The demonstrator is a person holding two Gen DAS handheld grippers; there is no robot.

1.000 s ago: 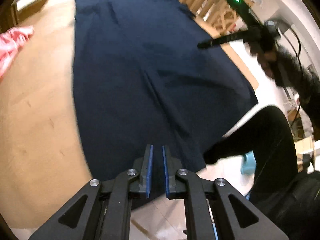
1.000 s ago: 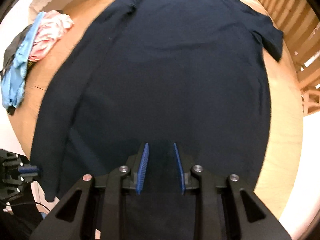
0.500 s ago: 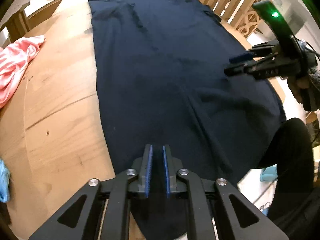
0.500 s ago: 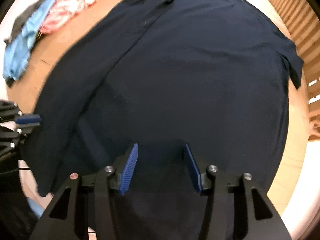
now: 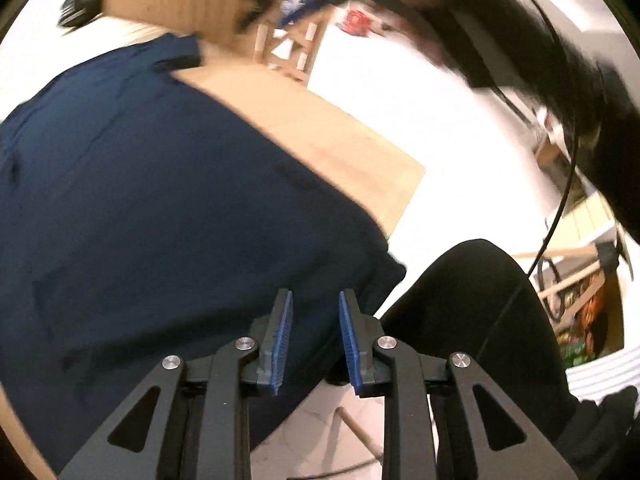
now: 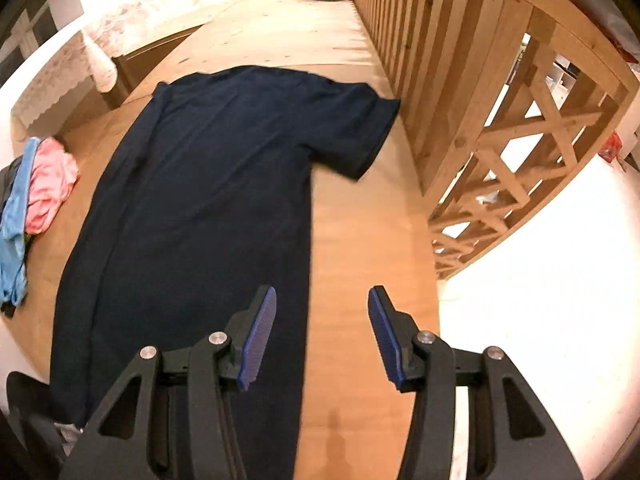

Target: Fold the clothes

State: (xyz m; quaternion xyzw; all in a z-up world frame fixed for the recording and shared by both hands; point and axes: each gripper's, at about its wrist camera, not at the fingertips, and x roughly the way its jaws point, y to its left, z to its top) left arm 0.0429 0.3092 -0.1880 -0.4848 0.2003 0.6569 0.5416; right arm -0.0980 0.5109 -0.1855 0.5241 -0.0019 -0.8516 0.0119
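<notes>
Navy short-sleeved shirt (image 6: 208,208) flat on wooden table (image 6: 360,260). Left gripper (image 5: 314,336) narrow, opening, empty. Right gripper (image 6: 322,332) wide, empty; pink garment (image 6: 48,184) at nine o'clock.

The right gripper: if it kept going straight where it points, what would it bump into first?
Probably the bare wooden table, just beside the dark blue shirt's right edge. The open right gripper holds nothing; depth is uncertain.

Left gripper (image 5: 314,338): jaws opening, nothing pinched between the blue pads.
Navy garment (image 5: 160,220): spread flat, filling the left, its near edge under the fingers.
Wooden table (image 5: 320,136): bare strip to the right of the cloth.
Person's dark leg (image 5: 472,304): near right.
</notes>
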